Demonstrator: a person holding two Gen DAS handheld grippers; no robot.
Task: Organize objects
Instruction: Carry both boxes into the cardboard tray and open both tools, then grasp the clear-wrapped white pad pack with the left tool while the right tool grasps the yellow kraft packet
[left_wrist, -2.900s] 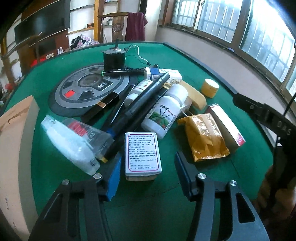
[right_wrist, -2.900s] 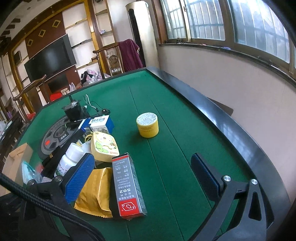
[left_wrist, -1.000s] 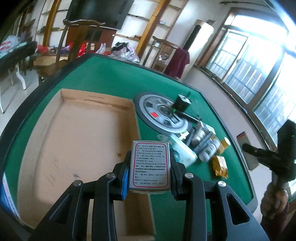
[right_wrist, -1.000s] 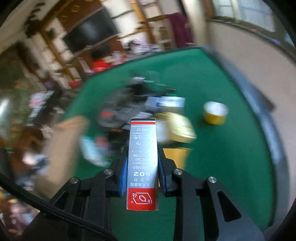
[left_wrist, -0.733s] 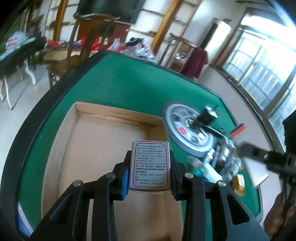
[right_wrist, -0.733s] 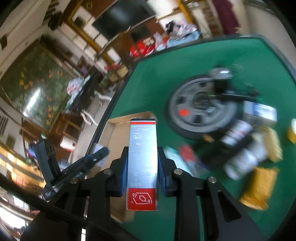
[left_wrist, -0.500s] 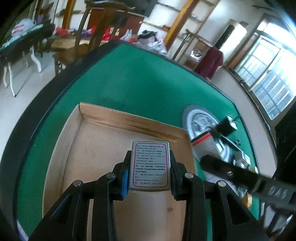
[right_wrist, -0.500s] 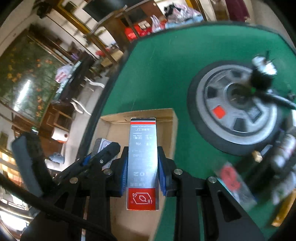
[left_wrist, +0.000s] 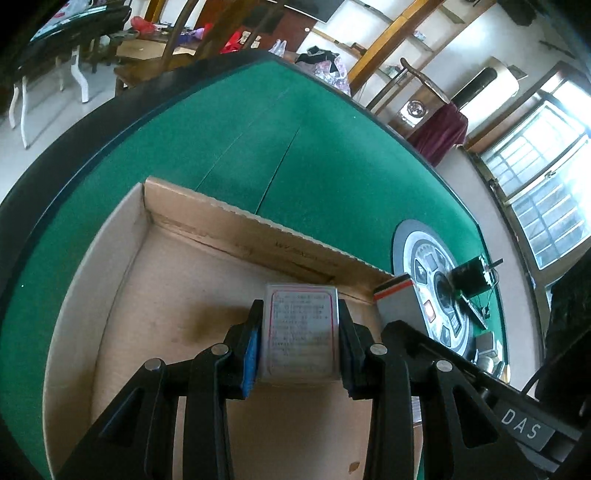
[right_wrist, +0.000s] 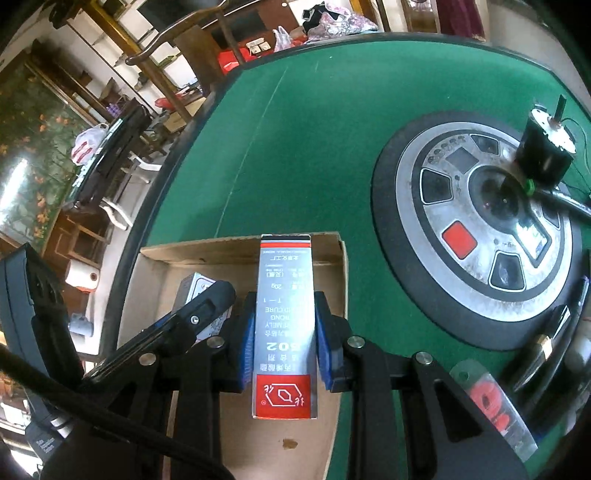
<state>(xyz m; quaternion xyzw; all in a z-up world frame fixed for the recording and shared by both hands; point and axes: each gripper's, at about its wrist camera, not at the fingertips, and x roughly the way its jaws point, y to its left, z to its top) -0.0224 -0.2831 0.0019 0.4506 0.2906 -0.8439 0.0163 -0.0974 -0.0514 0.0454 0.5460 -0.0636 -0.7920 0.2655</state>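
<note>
A flat white box (left_wrist: 300, 332) with a red-framed label is clamped in the left gripper (left_wrist: 300, 354) over the shallow cardboard tray (left_wrist: 177, 295); beside it the right gripper (right_wrist: 284, 343) pinches a slim silver box (right_wrist: 285, 325) with red ends, near the tray's right wall. The tray floor is bare and smooth, on green felt table (left_wrist: 314, 166)

Green felt worktop (left_wrist: 325, 155) with a dark raised rim. Resting on it: shallow open cardboard box (left_wrist: 236, 236) near the edge, round grey control disc (right_wrist: 476, 236) just beside, black motor (right_wrist: 546, 155) atop the disc.
</note>
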